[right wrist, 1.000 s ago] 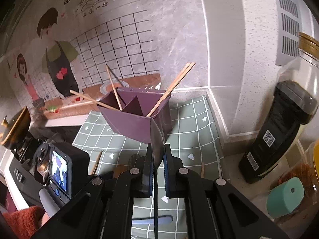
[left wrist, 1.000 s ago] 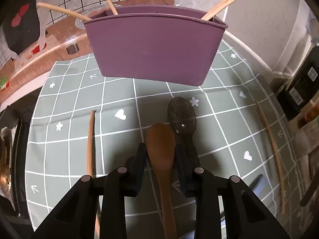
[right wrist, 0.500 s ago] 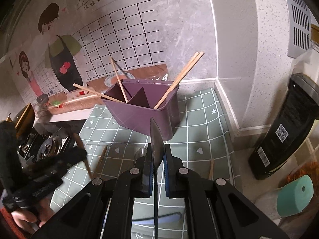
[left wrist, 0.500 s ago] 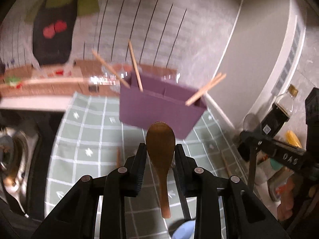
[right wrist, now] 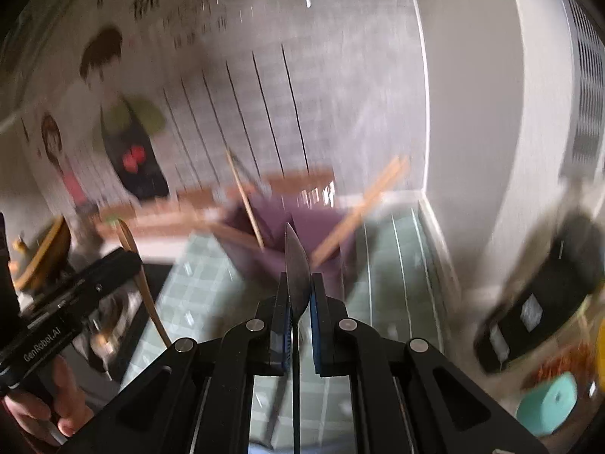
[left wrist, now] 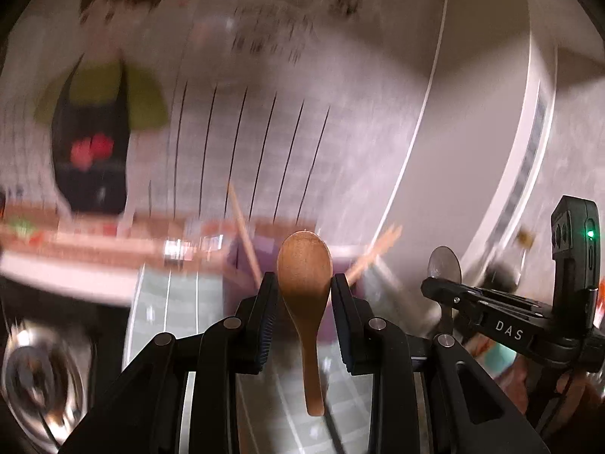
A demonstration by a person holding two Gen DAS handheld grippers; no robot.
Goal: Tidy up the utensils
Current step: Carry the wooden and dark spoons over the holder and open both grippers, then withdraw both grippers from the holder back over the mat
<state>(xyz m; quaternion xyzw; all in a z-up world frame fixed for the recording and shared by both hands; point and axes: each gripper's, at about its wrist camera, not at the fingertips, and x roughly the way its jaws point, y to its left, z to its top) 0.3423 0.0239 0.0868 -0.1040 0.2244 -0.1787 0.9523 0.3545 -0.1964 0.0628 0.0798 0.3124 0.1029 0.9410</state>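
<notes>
My left gripper (left wrist: 303,279) is shut on a wooden spoon (left wrist: 304,261), bowl up, with the handle hanging below the fingers. It is held in the air in front of the purple utensil holder (left wrist: 261,249), which is blurred. My right gripper (right wrist: 298,278) is shut on a metal spoon (right wrist: 297,253) seen edge-on; its round bowl (left wrist: 444,266) shows in the left wrist view. The holder (right wrist: 329,234) stands on the green checked mat (right wrist: 397,249) just beyond it, with chopsticks (right wrist: 363,208) leaning out. The left gripper (right wrist: 75,295) appears at the left of the right wrist view.
A black bottle (right wrist: 544,295) and a teal-lidded jar (right wrist: 548,405) stand to the right of the mat. A metal pot (left wrist: 38,370) sits at the lower left. The tiled wall with a cartoon sticker lies behind the holder, and a white wall closes in on the right.
The left gripper lifted the wooden spoon off the mat and tilted up, so the holder sits lower in view. The right gripper rose slightly with its metal spoon.
</notes>
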